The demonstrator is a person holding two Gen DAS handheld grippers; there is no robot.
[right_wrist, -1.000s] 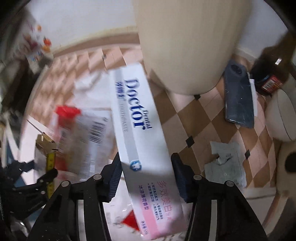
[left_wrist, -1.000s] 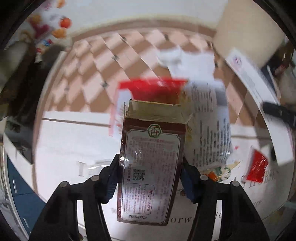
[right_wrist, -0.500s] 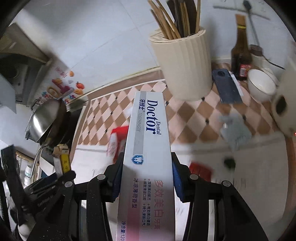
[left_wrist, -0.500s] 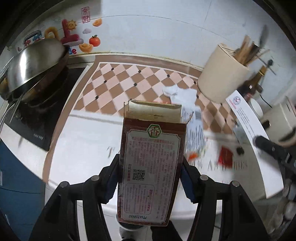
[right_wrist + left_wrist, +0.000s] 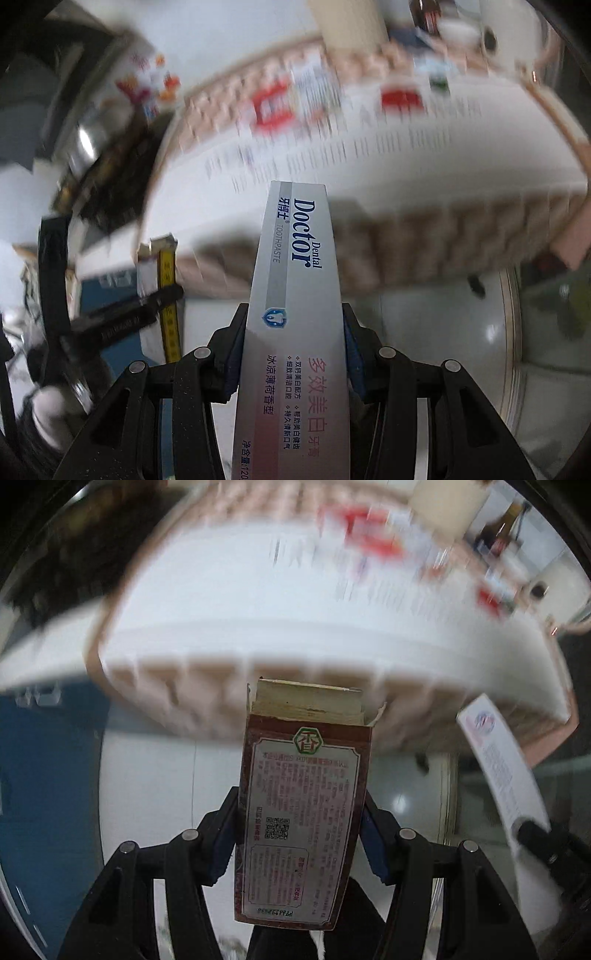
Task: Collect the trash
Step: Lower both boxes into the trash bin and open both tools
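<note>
My left gripper is shut on a brown carton with a torn-open top and a pale printed label; it stands upright between the blue pads. The right gripper is shut on a long white "Doctor" toothpaste box. Both hang past the front edge of the counter, over the floor. The toothpaste box also shows at the right of the left wrist view. The left gripper's fingers and its carton show at the left of the right wrist view.
Blurred red wrappers and printed papers lie on the white counter top. A cream utensil holder stands at the back, a dark stove at the left. Below are a blue cabinet front and pale floor tiles.
Both grippers have drawn back from the counter with their boxes still held. The counter top has slid up and away in both views, and its front edge and the floor have come into sight.
</note>
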